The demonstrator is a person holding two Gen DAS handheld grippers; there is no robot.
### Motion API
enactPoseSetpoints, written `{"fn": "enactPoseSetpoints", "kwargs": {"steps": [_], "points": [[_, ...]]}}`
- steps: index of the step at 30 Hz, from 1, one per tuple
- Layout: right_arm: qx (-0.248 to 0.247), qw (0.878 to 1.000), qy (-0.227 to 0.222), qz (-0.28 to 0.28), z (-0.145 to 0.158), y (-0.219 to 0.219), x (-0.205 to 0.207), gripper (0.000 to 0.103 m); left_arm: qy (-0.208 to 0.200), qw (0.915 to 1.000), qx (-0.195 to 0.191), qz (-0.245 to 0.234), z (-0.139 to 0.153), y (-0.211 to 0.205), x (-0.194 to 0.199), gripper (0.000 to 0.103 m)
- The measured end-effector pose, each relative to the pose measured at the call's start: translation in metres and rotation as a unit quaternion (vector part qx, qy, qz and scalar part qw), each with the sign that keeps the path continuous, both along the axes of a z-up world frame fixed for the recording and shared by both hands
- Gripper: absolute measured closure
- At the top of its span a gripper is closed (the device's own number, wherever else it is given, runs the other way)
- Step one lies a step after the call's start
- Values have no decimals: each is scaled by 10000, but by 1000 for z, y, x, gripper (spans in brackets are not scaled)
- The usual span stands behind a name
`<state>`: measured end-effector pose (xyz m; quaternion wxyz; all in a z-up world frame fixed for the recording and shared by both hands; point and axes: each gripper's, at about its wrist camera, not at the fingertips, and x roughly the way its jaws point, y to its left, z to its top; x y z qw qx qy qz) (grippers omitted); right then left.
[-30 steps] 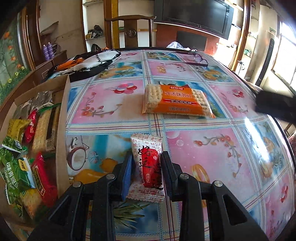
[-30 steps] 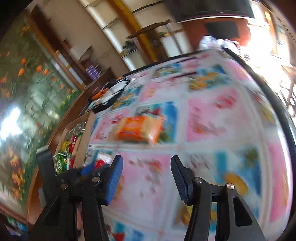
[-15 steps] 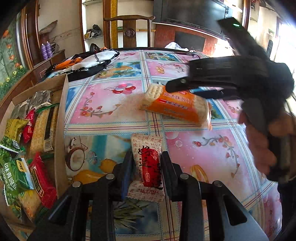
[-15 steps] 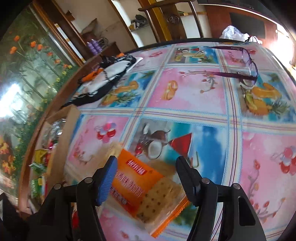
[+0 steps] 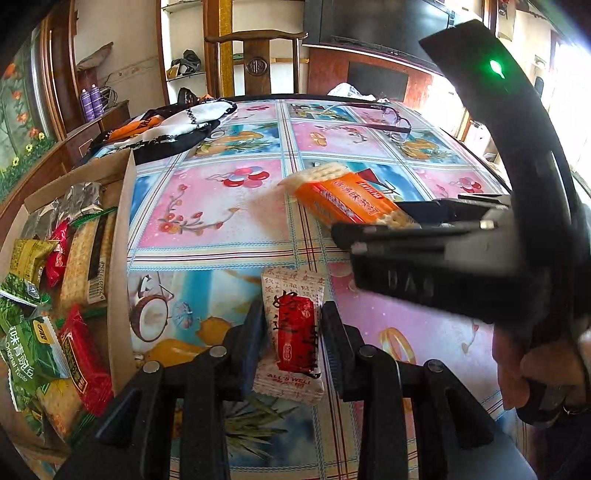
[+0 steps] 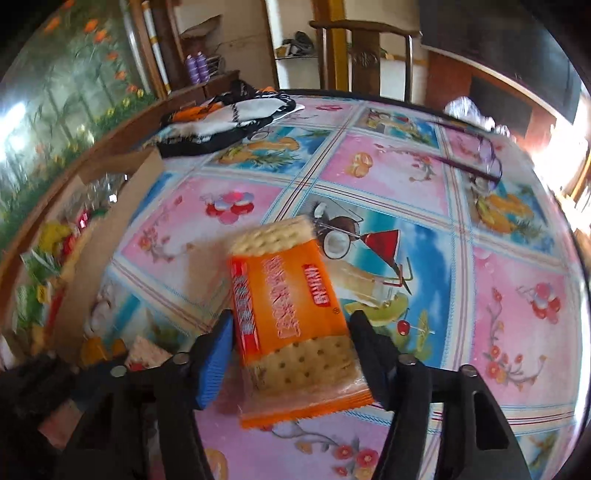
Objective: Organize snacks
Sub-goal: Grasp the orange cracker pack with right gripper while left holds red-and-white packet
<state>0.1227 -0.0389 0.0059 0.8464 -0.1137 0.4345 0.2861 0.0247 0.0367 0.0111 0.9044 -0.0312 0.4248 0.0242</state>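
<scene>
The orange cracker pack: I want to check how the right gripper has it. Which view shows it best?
The right wrist view: the orange cracker pack fills the centre, between the right gripper fingers. The left wrist view shows only its far end, the rest hidden behind that gripper's body.

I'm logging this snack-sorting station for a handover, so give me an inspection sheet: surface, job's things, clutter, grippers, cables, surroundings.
Surface: table under a fruit-print cloth.
Job's things: orange cracker pack; small red-and-white snack packet; cardboard box at the left holding more snacks.
Clutter: eyeglasses; black-and-white bag.
Grippers: left gripper shut on the small packet; right gripper straddles the cracker pack, contact unclear.
Cables: nothing seen.
Surroundings: wooden chair, television.
</scene>
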Motion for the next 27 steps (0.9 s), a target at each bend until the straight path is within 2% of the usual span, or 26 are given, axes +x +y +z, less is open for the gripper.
{"fn": "enactPoseSetpoints", "kwargs": {"steps": [2,4,11,27], "points": [[-151,9997,-176,-3,-1,-2,-6,45,-5,10000,-26,-25,0,0,0,74],[-92,9997,-211,-73,2,-8,-8,46,-30,10000,-76,-26,0,0,0,76],[664,9968,-177,-406,24,-33,-3,45,-125,9996,-229,-86,3,0,-1,77],[1002,9943,-272,-229,37,-14,-26,45,-660,9968,-333,313,28,26,-10,78]]}}
